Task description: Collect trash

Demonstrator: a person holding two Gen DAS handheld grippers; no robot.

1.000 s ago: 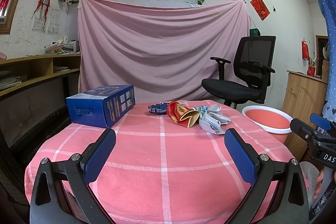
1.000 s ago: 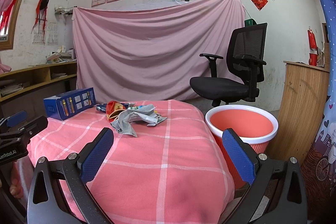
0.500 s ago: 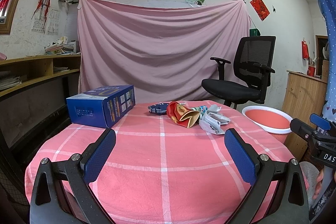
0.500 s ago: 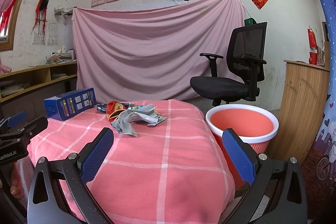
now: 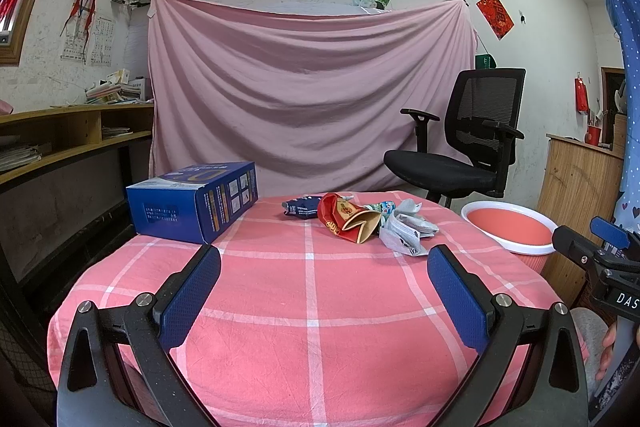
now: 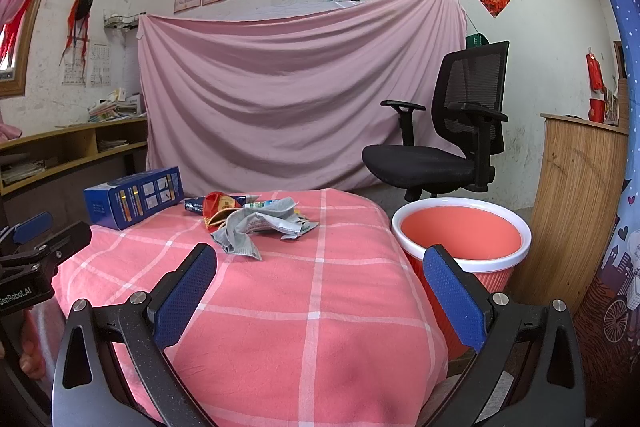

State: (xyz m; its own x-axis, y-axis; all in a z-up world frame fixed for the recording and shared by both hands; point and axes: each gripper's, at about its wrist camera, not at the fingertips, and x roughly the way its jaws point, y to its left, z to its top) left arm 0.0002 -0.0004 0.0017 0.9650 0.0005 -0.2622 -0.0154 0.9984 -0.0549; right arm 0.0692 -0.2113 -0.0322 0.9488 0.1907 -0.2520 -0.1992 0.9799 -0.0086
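Table (image 5: 320, 307): checked cloth, bare ahead of my left gripper (image 5: 324, 291) and right gripper (image 6: 320, 287), both spread wide, empty. Bin (image 6: 460, 259): off the table edge, right of my right gripper, looks empty. Box (image 5: 192, 203): far left. Trash (image 6: 256, 223): heaped beyond both; I judge nothing collected.

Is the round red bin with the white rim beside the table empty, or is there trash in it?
Empty as far as shown: the round red bin with the white rim shows only bare red inside; its very bottom is hidden.
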